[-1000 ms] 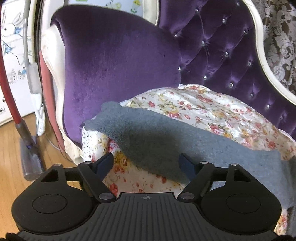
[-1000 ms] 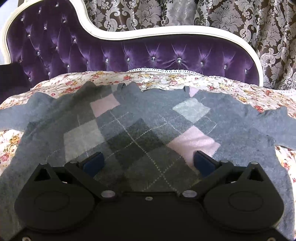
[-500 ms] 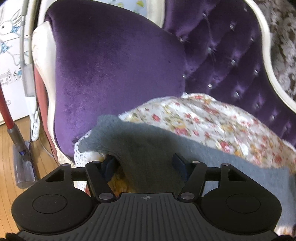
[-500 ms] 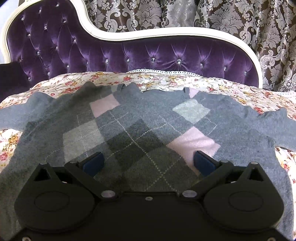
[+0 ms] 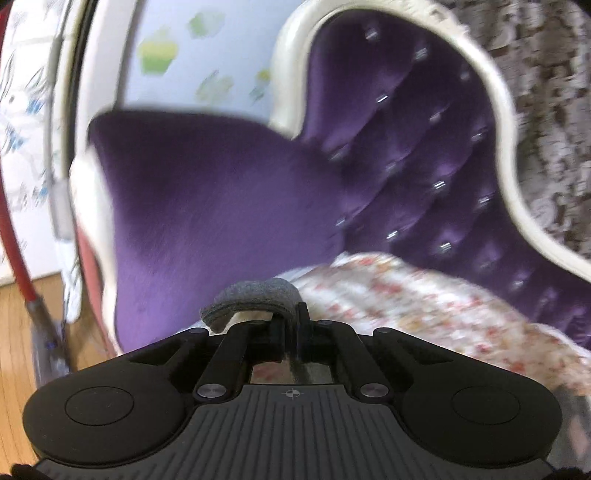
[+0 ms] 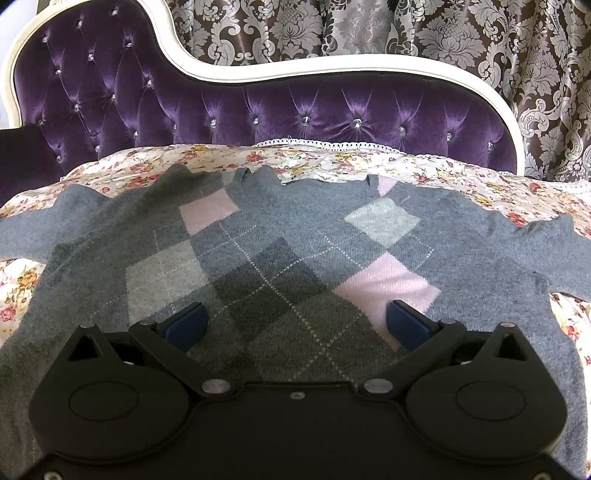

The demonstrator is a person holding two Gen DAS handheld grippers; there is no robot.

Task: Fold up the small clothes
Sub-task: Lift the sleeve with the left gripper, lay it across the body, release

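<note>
While my left tongs (image 5: 291, 325) are clamped together on the end of a grey sleeve (image 5: 255, 295), the knit bunches into a small hump over the fingertips and stands raised above the floral sheet (image 5: 424, 306). That view is smeared with blur, so I can make out little more than the purple velvet cushion (image 5: 207, 206) behind the sleeve, the tufted purple sofa back (image 5: 424, 155) with its white frame, and a red pole (image 5: 14, 236) at the far left over wooden floor (image 5: 18, 350). From my right wrist camera the picture is sharp: the grey argyle sweater (image 6: 280, 266) lies spread flat, front up, on the floral sheet that covers the sofa seat, its collar toward the sofa back and its sleeves stretched out to either side. My right tongs (image 6: 297, 323) stand wide apart, hovering low over the lower middle of the sweater, with nothing pinched between them; the left blue pad (image 6: 186, 325) sits over a pale grey diamond and the right one over a pink diamond (image 6: 388, 284). Whether those pads touch the knit I cannot tell. Behind the sofa hangs a brown damask curtain (image 6: 369, 29).
</note>
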